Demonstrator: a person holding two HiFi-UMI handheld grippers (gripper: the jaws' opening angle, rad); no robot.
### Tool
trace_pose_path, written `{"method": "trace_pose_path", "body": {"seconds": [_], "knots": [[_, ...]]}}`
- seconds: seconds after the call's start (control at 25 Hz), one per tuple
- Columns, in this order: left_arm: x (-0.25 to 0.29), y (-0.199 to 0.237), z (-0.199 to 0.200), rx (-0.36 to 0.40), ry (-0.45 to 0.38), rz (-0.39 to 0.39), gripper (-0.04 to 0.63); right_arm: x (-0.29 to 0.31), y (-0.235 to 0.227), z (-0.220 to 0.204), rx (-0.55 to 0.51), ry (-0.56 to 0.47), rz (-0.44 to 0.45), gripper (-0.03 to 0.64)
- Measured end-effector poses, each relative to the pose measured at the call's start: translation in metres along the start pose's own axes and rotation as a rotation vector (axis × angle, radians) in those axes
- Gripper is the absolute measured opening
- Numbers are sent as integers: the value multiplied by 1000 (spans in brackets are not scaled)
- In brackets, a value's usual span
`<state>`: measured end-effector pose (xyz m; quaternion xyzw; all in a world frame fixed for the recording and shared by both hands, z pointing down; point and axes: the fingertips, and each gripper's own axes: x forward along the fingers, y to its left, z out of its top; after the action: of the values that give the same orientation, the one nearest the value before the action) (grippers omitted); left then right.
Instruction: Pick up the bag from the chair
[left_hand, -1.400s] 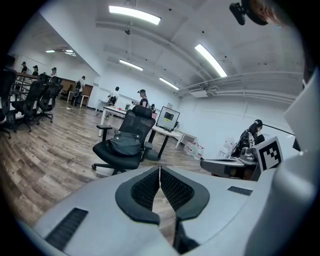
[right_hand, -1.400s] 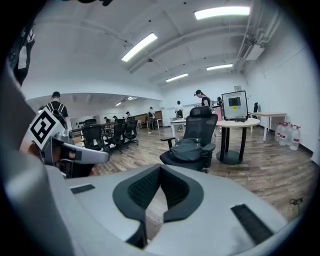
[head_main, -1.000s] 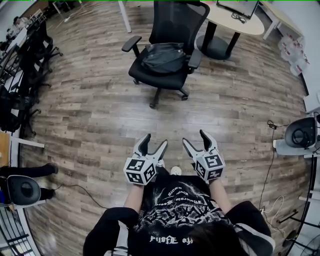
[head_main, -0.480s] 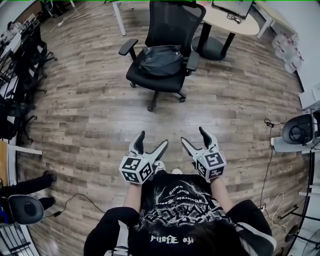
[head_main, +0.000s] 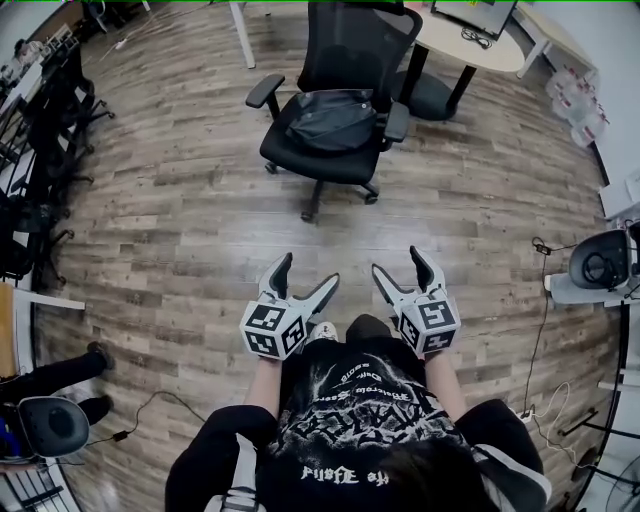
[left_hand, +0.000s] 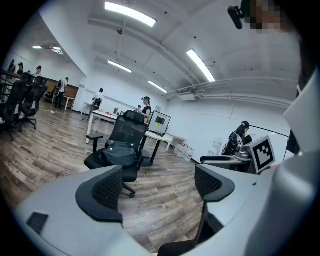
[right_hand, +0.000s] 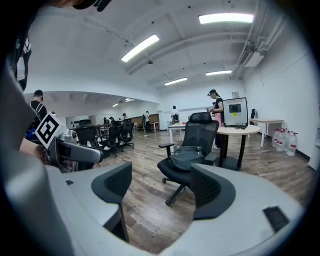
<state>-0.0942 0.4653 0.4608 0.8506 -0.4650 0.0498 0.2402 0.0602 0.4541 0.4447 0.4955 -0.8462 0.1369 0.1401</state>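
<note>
Black bag (head_main: 332, 118) slumped on the chair (head_main: 318, 165) seat, well apart from both tools — left gripper (head_main: 308, 272) and right gripper (head_main: 397, 262) just opened wide, nothing between either pair of jaws — so primed for a grab, but needs the walk across the floor (head_main: 180, 220) first.

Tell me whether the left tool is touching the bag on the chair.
Apart. The head view shows bare floor between the left tool and the bag on the chair.

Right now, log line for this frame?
bag: on chair, untouched | left gripper: jaws just opened, empty | right gripper: jaws just opened, empty | both: well short of chair
</note>
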Motion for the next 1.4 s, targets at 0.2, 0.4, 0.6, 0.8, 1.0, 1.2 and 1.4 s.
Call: {"method": "trace_pose_path", "body": {"seconds": [0.2,0.4,0.6,0.8,1.0,1.2,1.4], "knots": [[6,16,5,-29,-14,35,460,11,-6,-2,35,-1,-1,379],[33,29,2,-39,20,56,460,40,-23,-9,60,21,35,379],[77,34,24,-36,12,74,460,86,-54,3,28,52,89,379],[132,51,43,-39,18,123,460,137,-97,24,-2,59,146,379],[195,59,63,-50,29,155,460,179,-146,46,-24,68,200,379],[256,60,78,-63,40,165,460,213,-197,67,-27,59,224,379],[292,67,84,-106,38,200,460,230,-232,69,-15,73,250,377]]}}
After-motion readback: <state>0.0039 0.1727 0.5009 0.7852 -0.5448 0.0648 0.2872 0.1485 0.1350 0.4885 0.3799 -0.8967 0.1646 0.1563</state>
